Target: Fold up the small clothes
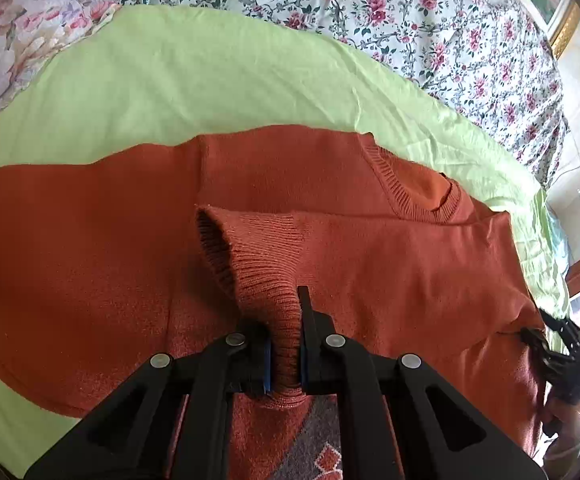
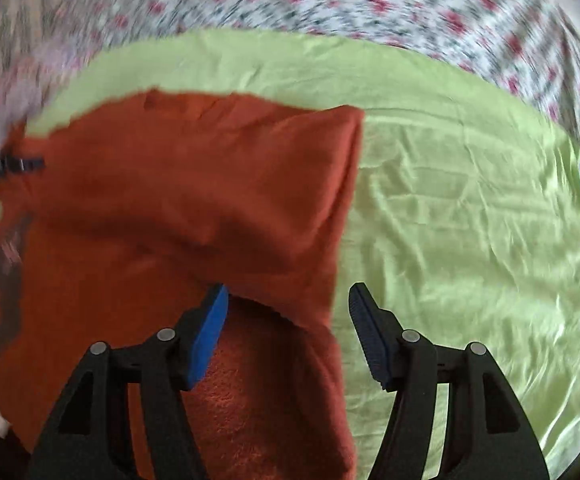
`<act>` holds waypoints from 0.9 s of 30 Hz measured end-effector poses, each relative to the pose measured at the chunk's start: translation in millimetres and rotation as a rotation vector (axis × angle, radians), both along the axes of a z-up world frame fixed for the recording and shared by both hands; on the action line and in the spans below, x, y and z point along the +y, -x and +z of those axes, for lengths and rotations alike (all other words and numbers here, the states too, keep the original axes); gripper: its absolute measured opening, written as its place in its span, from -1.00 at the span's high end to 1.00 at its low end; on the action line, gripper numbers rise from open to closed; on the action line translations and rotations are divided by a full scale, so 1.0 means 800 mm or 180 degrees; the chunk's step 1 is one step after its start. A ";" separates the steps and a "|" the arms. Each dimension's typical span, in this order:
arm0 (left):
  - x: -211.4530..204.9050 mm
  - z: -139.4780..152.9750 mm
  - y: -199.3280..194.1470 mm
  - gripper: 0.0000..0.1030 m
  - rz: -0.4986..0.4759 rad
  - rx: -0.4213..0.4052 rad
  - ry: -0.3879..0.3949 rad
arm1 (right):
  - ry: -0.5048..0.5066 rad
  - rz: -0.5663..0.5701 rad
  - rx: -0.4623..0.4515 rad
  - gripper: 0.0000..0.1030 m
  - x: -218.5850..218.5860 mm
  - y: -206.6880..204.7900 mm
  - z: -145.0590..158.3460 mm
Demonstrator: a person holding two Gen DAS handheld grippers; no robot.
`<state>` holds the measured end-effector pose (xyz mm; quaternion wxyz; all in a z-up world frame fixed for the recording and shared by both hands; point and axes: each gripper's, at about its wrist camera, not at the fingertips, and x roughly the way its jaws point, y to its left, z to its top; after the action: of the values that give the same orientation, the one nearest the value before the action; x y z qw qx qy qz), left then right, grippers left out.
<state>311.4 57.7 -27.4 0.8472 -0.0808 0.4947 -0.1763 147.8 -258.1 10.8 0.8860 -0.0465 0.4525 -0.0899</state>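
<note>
The left gripper has its jaws clamped tight on the ribbed cuff of the rust-orange sweater, which lies spread across the light green sheet (a floral bedspread beyond it). Over in the blurred right wrist view, the right gripper stands with jaws apart above the sweater's edge, gripping nothing.

Green sheet over floral bedspread
</note>
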 end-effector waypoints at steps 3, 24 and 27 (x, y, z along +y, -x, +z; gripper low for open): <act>-0.005 0.008 0.005 0.84 -0.0128 0.0016 0.0135 | 0.0509 -0.0355 -0.0061 -0.21 -0.012 -0.002 -0.004; -0.040 -0.026 0.018 0.77 -0.0401 0.0136 -0.0105 | -0.1411 -0.0686 -0.0334 -0.40 -0.135 -0.061 0.023; -0.037 -0.013 0.020 0.85 -0.0522 0.0078 -0.0128 | -0.1579 -0.0713 -0.0028 0.79 -0.150 -0.112 -0.009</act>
<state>295.5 28.2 -37.5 0.8252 -0.0251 0.5134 -0.2341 237.2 -377.8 3.5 0.8567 0.2228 0.4592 -0.0739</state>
